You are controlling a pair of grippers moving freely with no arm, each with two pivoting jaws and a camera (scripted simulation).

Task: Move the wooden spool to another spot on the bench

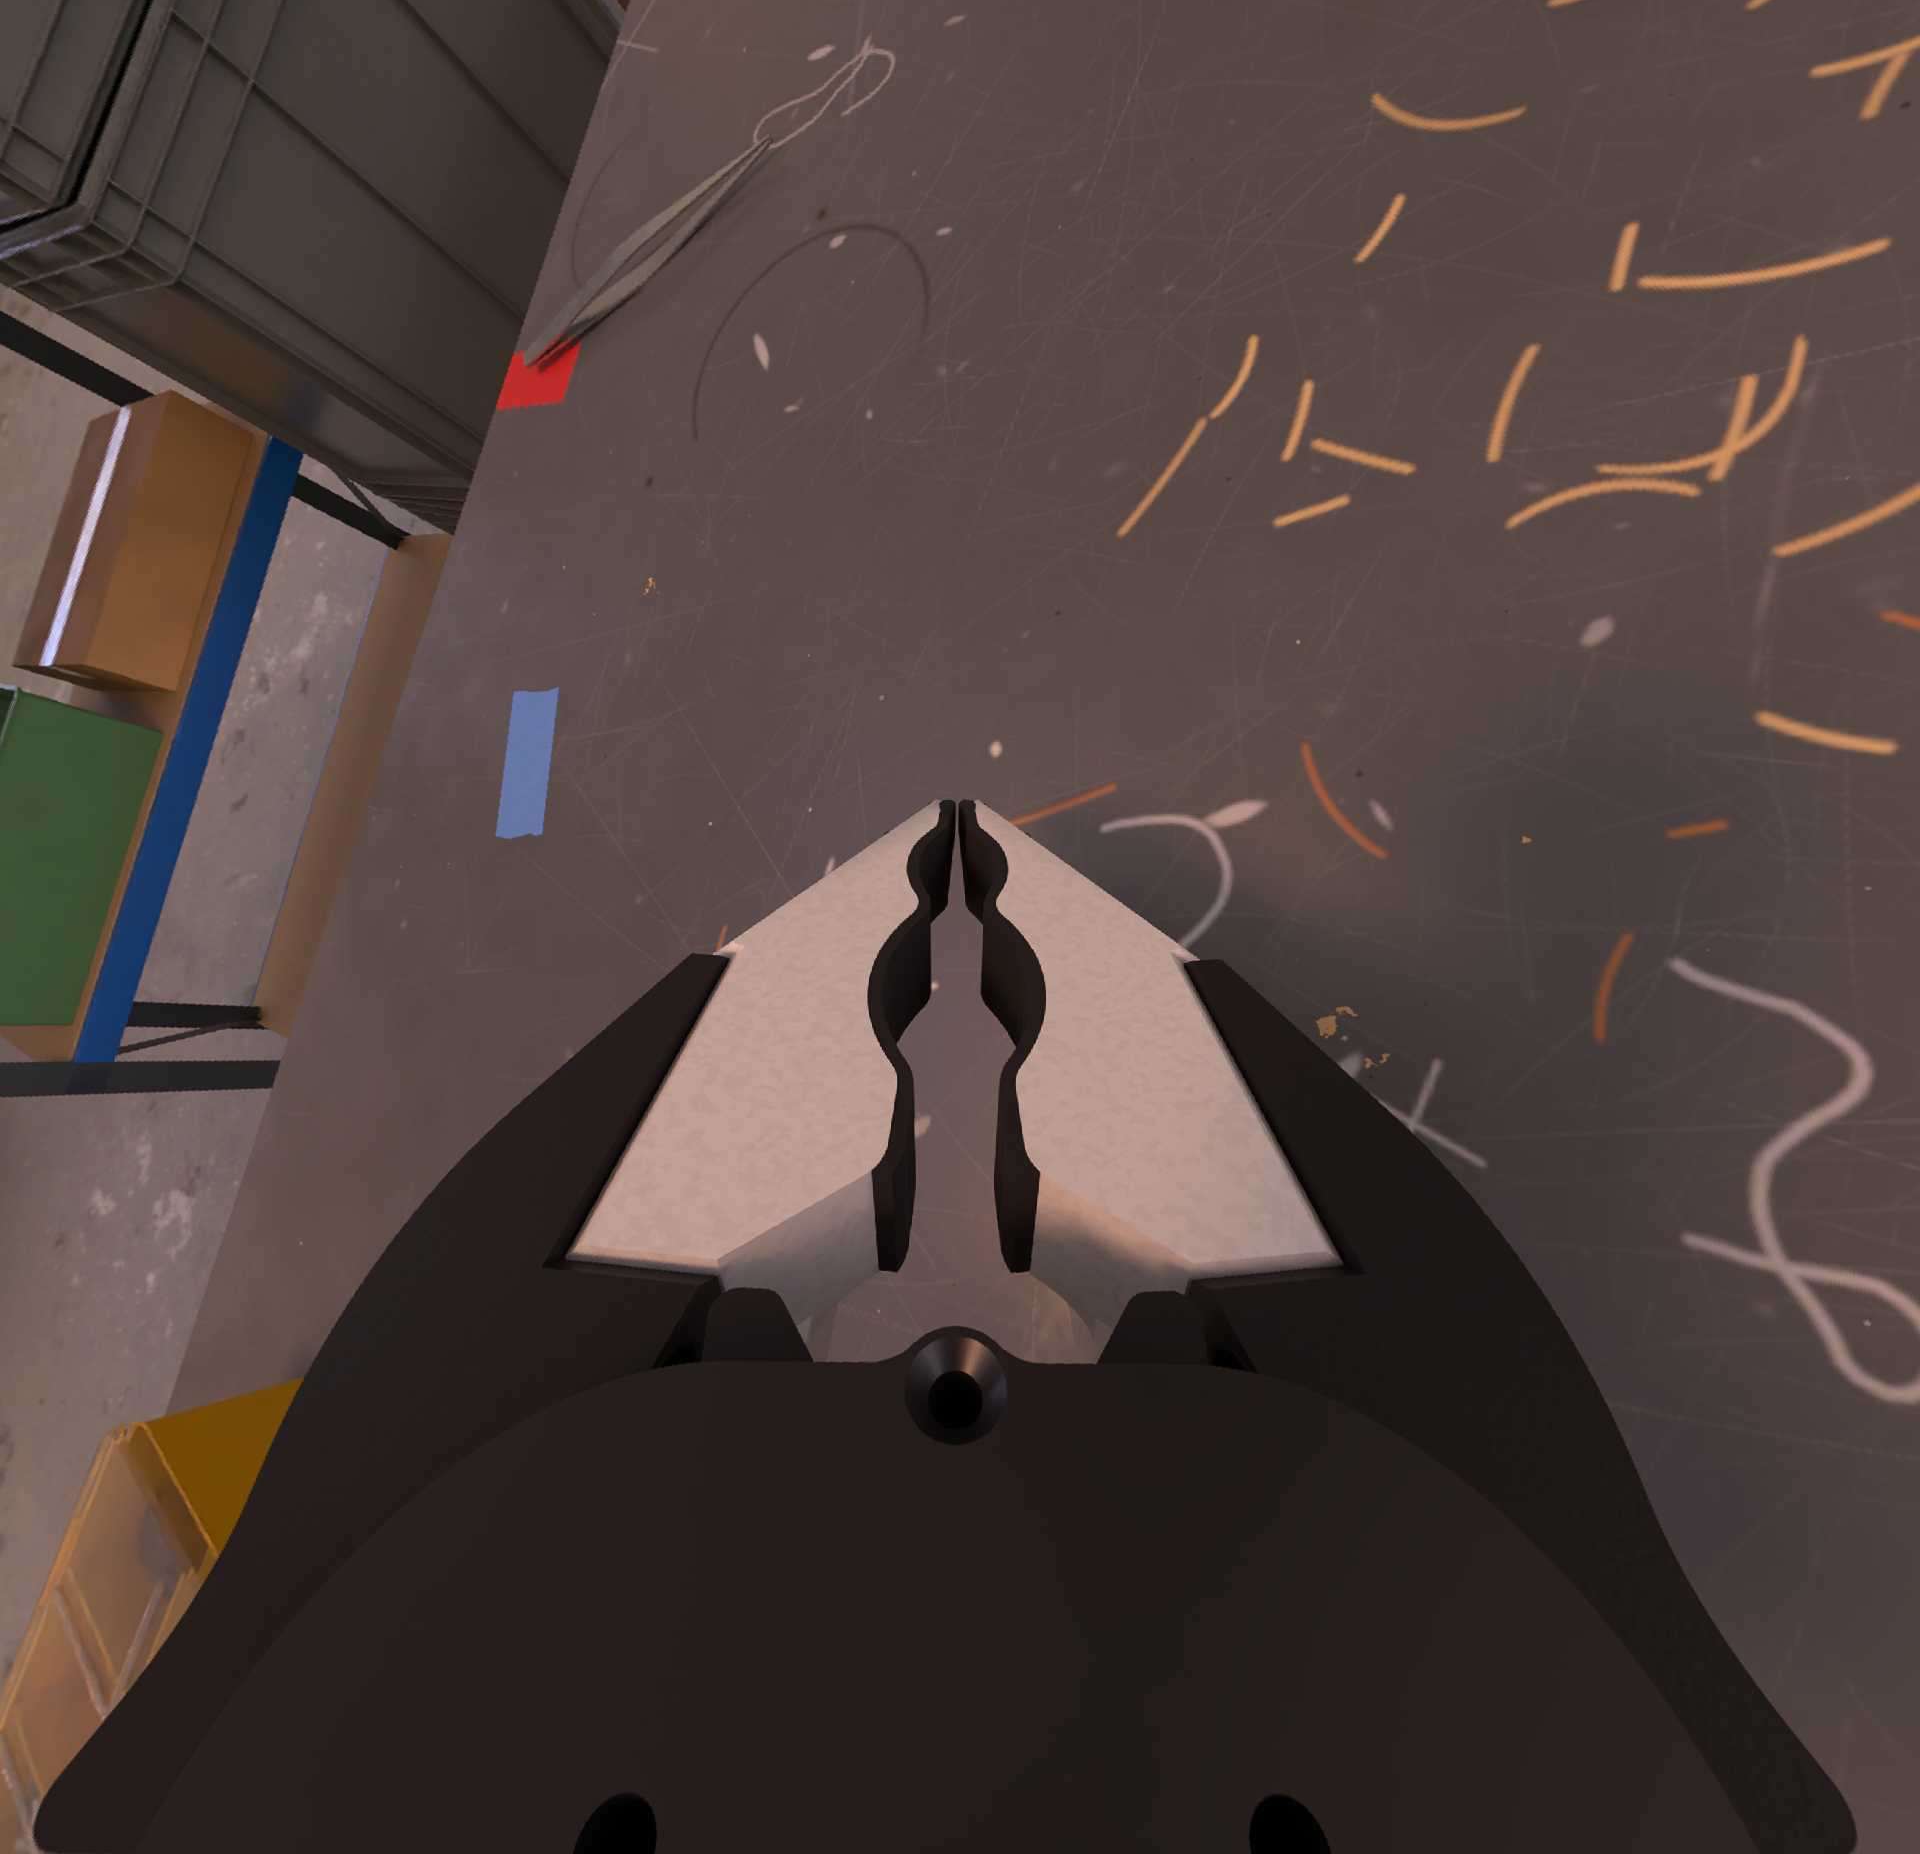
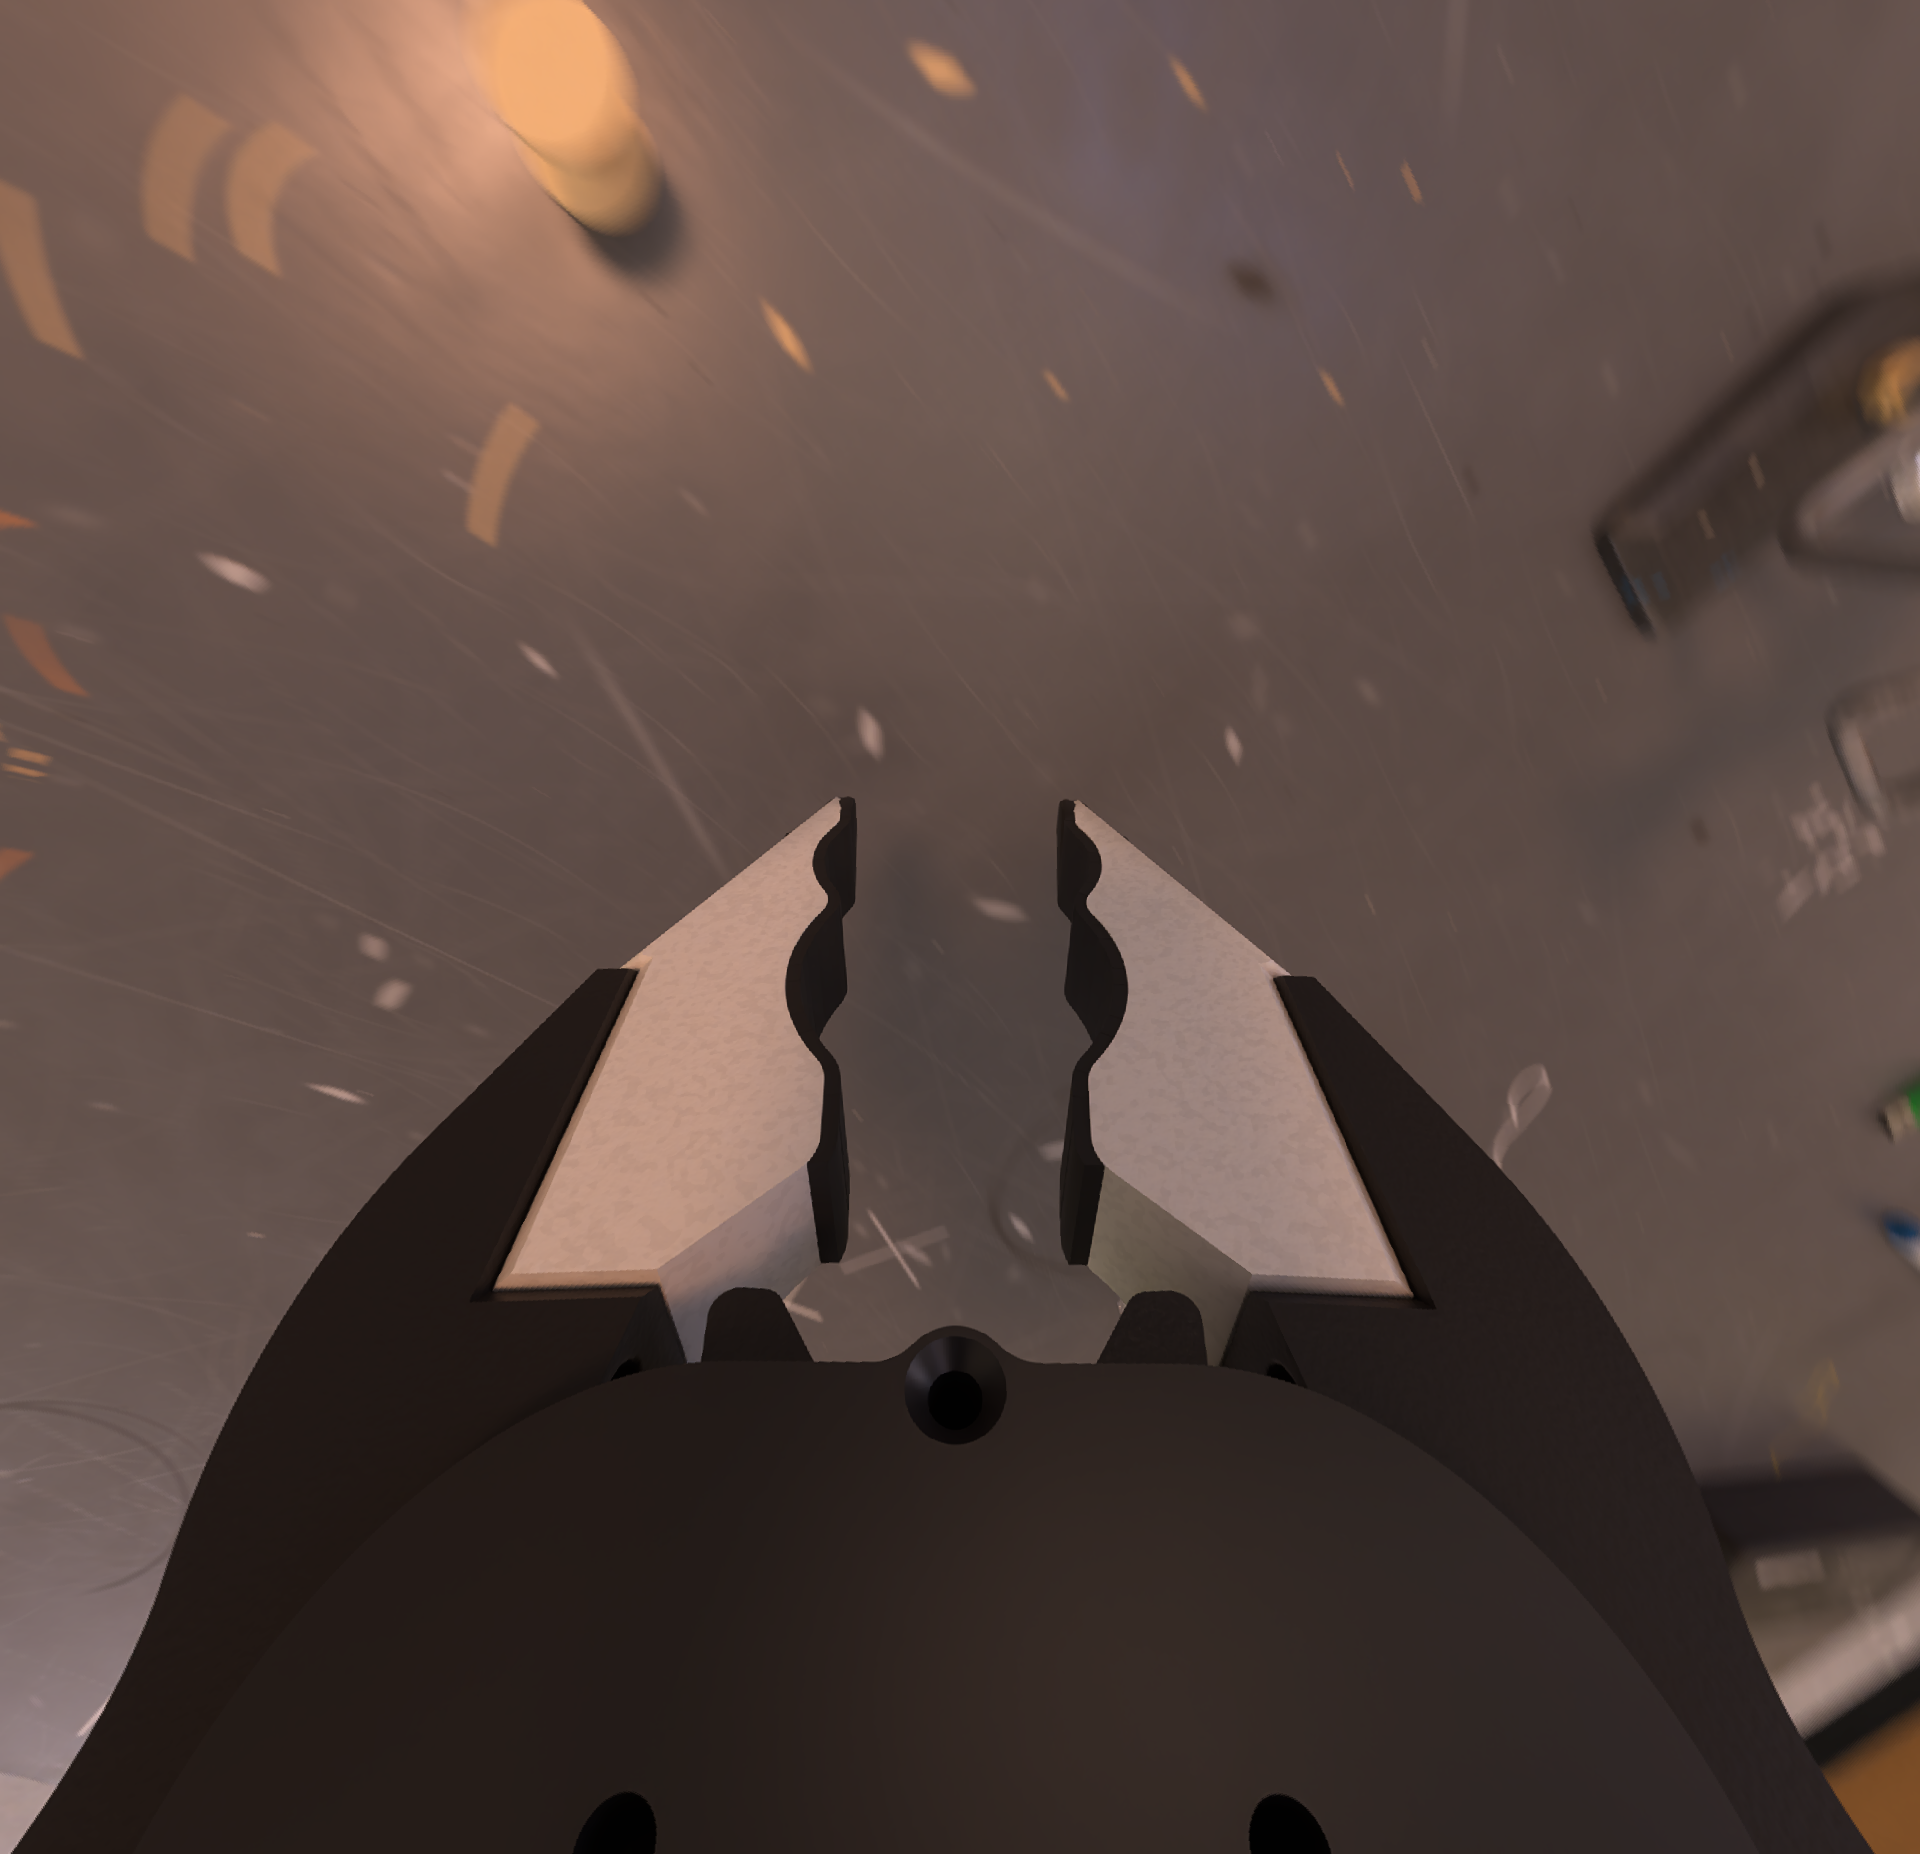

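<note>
Where the left wrist view looks down, the left gripper (image 1: 956,807) sits at lower centre with its jaws together, the tips touching and nothing between them. Its fingers (image 1: 790,1077) are pale, mottled wedges edged by black, wavy-profiled pads, mounted in a matte black body. Beneath lies the bench (image 1: 1039,578), a dark grey-brown surface covered with fine scratches. Thin orange thread offcuts (image 1: 1756,272) litter the upper right of the frame; a white looped cord (image 1: 1808,1150) curls at the right edge. Metal tweezers (image 1: 644,246) lie in the upper left, their tip on a red tape patch (image 1: 535,381), and a pale blue tape strip (image 1: 528,762) sits at mid-left. Past the bench edge, grey ribbed crates (image 1: 260,142) fill the upper left corner, with a brown carton (image 1: 125,547), a green box (image 1: 62,859) and a yellow bin (image 1: 114,1555) down the left side. At the top edge a sliver of tan shape shows; what it is cannot be told.

In the right wrist view, blurred by motion, the right gripper (image 2: 956,812) at lower centre has its jaws apart and empty. The wooden spool (image 2: 571,100), a smooth tan cylinder, stands on the bench (image 2: 1039,454) in the upper left, well apart from the fingertips (image 2: 847,817). A dark rectangular tray (image 2: 1704,495) of indistinct items lies at the right edge.
</note>
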